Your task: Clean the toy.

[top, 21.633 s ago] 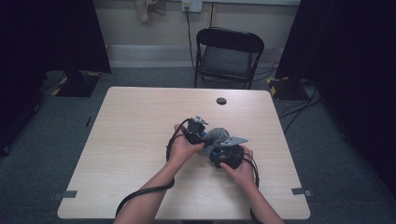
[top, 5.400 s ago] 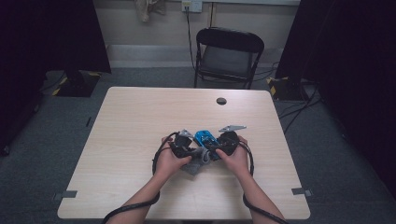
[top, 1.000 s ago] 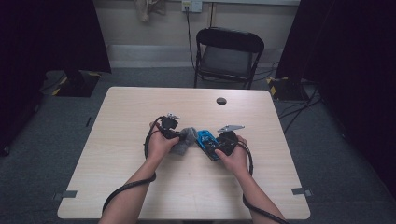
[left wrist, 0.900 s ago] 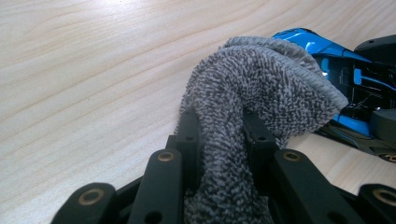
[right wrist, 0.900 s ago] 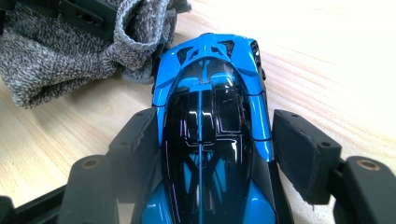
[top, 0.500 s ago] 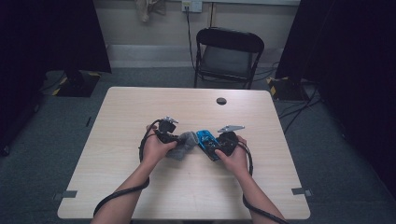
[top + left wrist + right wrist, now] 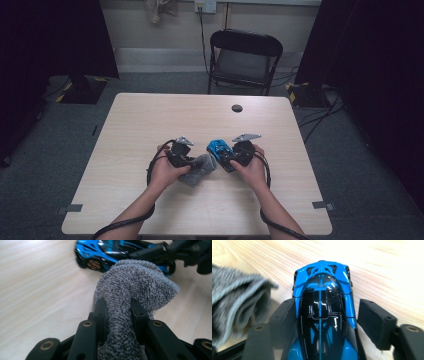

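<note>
Worktop pale wood, with a black folding chair beyond its far edge and a small dark disc near that edge. Both my hands sat at mid-table. Left gripper had its jaws pinching a bunched grey cloth, the fabric bulging up between and past them; I saw the cloth lying just beside the car, touching or nearly so. Right gripper straddled the blue and black toy car, which rested on the worktop; its jaws had just been opening, one pad against the car's flank, the other standing clear of it.
</note>
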Demonstrator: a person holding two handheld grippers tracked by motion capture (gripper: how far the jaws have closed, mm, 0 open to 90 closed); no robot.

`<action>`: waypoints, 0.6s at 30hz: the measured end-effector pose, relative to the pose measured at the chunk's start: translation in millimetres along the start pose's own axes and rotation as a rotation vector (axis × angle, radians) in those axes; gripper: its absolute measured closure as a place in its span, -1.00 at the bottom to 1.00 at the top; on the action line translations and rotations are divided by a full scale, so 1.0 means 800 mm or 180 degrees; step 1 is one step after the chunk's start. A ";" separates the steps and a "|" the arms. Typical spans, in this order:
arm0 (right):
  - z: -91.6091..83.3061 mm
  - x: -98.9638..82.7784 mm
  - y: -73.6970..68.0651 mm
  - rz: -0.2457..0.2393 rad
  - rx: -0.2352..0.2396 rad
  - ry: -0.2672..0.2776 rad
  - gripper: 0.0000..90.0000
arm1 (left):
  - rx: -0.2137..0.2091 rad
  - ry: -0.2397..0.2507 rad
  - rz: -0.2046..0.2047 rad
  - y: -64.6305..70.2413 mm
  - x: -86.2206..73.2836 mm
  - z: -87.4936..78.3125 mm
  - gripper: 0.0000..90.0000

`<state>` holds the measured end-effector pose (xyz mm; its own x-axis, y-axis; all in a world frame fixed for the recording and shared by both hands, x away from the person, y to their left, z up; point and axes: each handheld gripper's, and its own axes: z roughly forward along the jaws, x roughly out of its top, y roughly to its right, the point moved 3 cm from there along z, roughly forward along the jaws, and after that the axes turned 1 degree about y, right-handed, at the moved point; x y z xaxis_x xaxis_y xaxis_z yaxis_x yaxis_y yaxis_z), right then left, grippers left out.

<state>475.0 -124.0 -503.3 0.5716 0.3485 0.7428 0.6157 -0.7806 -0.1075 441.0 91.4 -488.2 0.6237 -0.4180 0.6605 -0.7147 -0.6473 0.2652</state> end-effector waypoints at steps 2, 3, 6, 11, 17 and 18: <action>-0.001 0.001 0.001 -0.0020 -0.0029 -0.0020 -0.40 | -0.0025 -0.0011 0.0020 0.003 -0.002 0.002 0.58; -0.001 0.002 0.001 -0.0026 -0.0031 -0.0024 -0.43 | -0.0042 -0.0009 0.0030 0.005 -0.004 0.004 0.57; -0.002 0.003 0.003 -0.0062 -0.0018 -0.0006 -0.50 | -0.0054 0.0007 0.0029 0.006 -0.007 0.006 0.54; -0.009 0.004 0.005 -0.0027 0.0038 0.0011 -0.51 | -0.0089 0.0027 0.0025 0.009 -0.009 0.005 0.48; -0.016 0.005 0.006 -0.0039 0.0049 0.0028 -0.51 | -0.0139 -0.0008 0.0095 0.021 -0.009 0.004 0.49; -0.018 0.005 0.006 -0.0037 0.0055 0.0028 -0.51 | -0.0155 -0.0012 0.0118 0.023 -0.008 0.003 0.49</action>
<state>472.4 -133.5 -491.6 0.5595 0.3529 0.7500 0.6316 -0.7674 -0.1101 424.5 80.6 -489.1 0.5977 -0.4436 0.6678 -0.7518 -0.5995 0.2746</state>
